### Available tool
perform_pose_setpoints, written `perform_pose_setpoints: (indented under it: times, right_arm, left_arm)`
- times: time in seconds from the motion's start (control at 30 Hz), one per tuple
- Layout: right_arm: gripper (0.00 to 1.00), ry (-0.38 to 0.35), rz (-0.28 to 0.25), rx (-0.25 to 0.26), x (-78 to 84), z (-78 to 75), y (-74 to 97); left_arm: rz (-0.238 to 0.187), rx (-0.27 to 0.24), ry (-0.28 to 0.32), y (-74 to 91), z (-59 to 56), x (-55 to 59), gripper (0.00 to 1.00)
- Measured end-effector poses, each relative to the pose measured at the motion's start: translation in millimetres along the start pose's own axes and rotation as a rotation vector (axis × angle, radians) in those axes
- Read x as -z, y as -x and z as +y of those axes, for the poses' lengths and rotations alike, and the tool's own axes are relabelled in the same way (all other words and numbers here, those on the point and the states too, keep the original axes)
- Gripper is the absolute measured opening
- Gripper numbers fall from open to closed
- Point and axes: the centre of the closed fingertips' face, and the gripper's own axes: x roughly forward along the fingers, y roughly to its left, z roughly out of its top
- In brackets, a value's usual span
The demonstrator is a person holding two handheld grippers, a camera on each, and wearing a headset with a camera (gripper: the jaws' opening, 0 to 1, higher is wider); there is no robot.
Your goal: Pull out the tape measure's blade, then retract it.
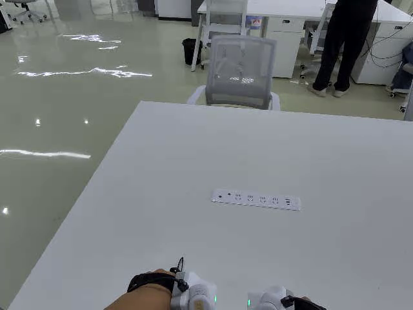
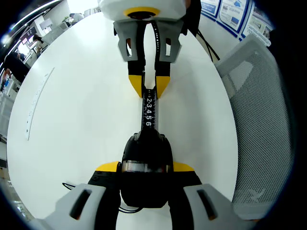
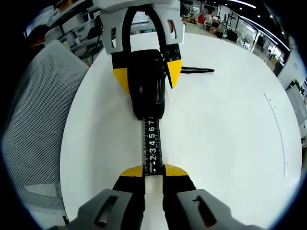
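In the left gripper view, the black tape measure case (image 2: pixel 146 160) sits between the yellow pads of my left gripper (image 2: pixel 146 167), which is shut on it. A short length of blade (image 2: pixel 148 112), with numbers up to about 7, runs from the case to my right gripper (image 2: pixel 149 86). In the right gripper view, my right gripper (image 3: pixel 153 171) is shut on the blade's end. The blade (image 3: pixel 152 141) leads up to the case (image 3: pixel 148 84), held in the left gripper (image 3: pixel 147 76). All of this hovers just over the white table (image 3: pixel 225 129).
A white power strip (image 1: pixel 256 199) lies mid-table. A grey mesh chair (image 1: pixel 241 71) stands at the far edge, and another mesh chair (image 2: pixel 261 120) is beside the near edge. A black cord (image 3: pixel 196 70) lies on the table. A person (image 1: pixel 345 39) stands far right.
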Motion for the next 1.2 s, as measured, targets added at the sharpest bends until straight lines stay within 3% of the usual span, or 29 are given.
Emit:
perform_pose_setpoints:
  times: [1.2]
  right_arm:
    - [0.11,-0.026,0.0,0.002,19.2,-1.9,9.9]
  left_arm:
    - [-0.006,-0.001,0.006,0.2,0.3,-0.6,0.34]
